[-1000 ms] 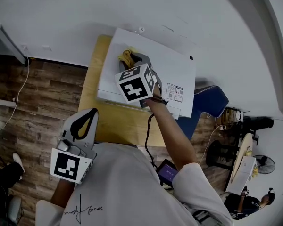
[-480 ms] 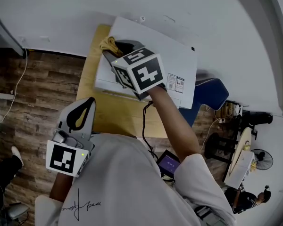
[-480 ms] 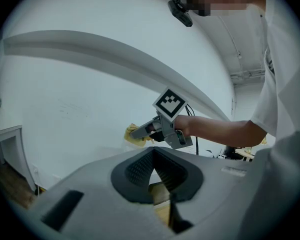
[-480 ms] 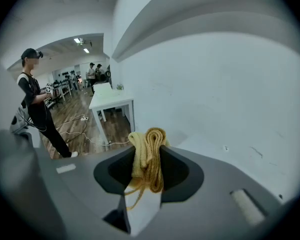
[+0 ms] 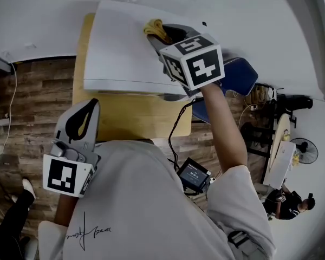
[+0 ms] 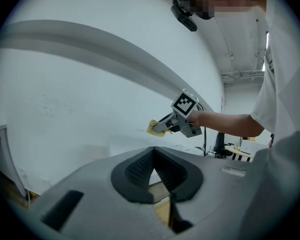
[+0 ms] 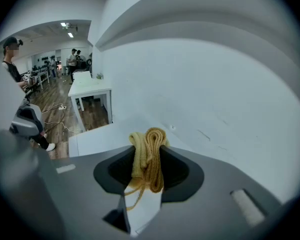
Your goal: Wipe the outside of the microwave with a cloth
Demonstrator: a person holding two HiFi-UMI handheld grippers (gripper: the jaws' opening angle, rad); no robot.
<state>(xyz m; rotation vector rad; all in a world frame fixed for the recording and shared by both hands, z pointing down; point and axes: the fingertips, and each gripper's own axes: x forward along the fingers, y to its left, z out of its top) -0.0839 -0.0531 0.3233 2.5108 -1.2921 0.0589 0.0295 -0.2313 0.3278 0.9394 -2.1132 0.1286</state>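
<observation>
A white microwave (image 5: 119, 53) stands on a small wooden table (image 5: 135, 118) against the wall. My right gripper (image 5: 158, 36) reaches over its top near the back edge, shut on a bunched yellow cloth (image 5: 155, 27) that rests on the top panel. In the right gripper view the cloth (image 7: 149, 159) is pinched upright between the jaws, above the microwave's top (image 7: 97, 136). My left gripper (image 5: 91, 104) hangs off the table's front left corner, shut and holding nothing. The left gripper view shows the right gripper (image 6: 162, 128) with the cloth (image 6: 153, 127) ahead.
A blue chair (image 5: 241, 75) stands right of the table. A black cable (image 5: 176, 129) runs down from the right arm to a small device (image 5: 192, 175) at the person's waist. Wood floor lies left. A white table (image 7: 90, 90) and people are far off.
The right gripper swept the cloth to the back left corner of the microwave top, then back toward the middle. The head view shifted. The left gripper stayed low and shut.
</observation>
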